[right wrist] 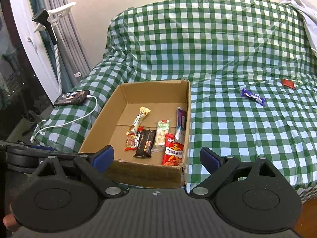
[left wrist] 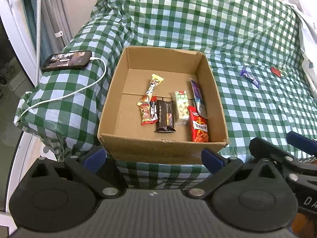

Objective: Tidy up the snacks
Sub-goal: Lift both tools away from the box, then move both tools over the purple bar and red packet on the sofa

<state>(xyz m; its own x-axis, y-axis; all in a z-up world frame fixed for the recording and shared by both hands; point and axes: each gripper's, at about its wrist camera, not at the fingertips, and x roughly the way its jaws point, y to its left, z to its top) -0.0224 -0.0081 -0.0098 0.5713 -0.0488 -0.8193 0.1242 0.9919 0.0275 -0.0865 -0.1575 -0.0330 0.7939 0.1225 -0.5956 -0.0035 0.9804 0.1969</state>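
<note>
On the bed with the green and white checked cloth [left wrist: 198, 19] sits a brown cardboard box [left wrist: 162, 148] with its top open. Inside the box lie the snacks, close together near the front right: a long yellow snack [left wrist: 151, 89], a small red pack [left wrist: 145, 114], a dark brown bar [left wrist: 165, 117], a see-through pack with a green top [left wrist: 181, 105], a big red bag [left wrist: 199, 126] and a purple and white pack [left wrist: 198, 97] that leans on the right wall. Two snacks are outside the box, off to the right on the cloth: a purple bar [right wrist: 253, 96] and, farther away, a small red square [right wrist: 288, 83]. They are well apart from the box. A black phone [left wrist: 66, 60] with a white cord [left wrist: 79, 91] lies to the left of the box. The left tongs [left wrist: 154, 157] are spread wide and hold nothing; the front wall of the box shows between the two blue tips. The right tongs [right wrist: 156, 158] are spread wide too, with nothing in them, and they are above the near right corner of the box.
</note>
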